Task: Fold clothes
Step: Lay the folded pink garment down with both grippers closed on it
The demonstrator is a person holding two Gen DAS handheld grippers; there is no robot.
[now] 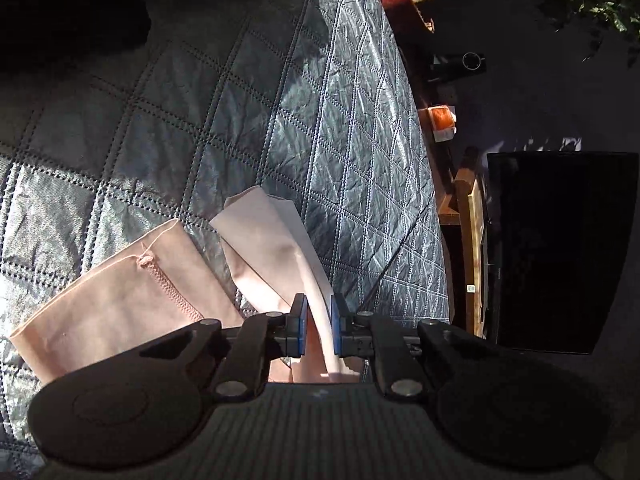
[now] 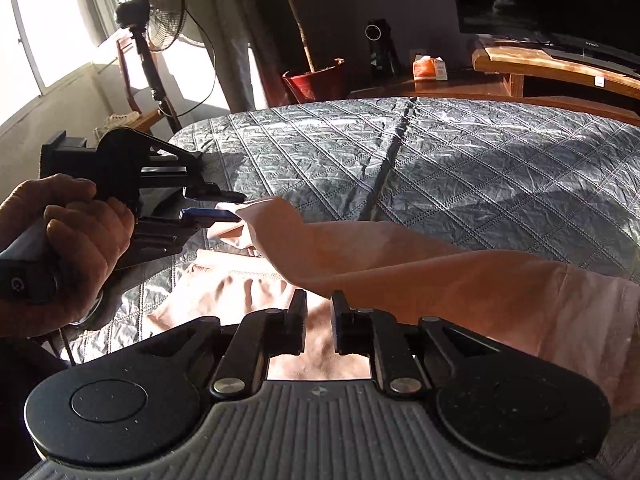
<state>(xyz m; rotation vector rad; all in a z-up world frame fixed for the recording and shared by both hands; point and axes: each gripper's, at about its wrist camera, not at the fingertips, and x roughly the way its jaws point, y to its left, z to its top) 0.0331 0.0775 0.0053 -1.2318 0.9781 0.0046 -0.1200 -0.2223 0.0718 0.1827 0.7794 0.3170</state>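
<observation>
A pale pink garment (image 1: 120, 312) lies on the grey quilted bed cover (image 1: 240, 120). One strip of it rises between the blue pads of my left gripper (image 1: 319, 320), which is shut on it. In the right wrist view the same left gripper (image 2: 240, 206), held by a person's hand (image 2: 68, 240), pinches a corner of the pink garment (image 2: 440, 280) and lifts it off the quilt (image 2: 440, 160). A long fold stretches from that corner to the right. My right gripper (image 2: 319, 320) hovers over crumpled pink cloth, jaws slightly apart, with nothing pressed between the pads.
Beyond the bed's far edge stand a floor fan (image 2: 160, 4), a red plant pot (image 2: 316, 80), an orange box (image 2: 429, 69) and a wooden stand (image 2: 540, 64) with a dark television (image 1: 560, 248). Bright sun falls across the quilt.
</observation>
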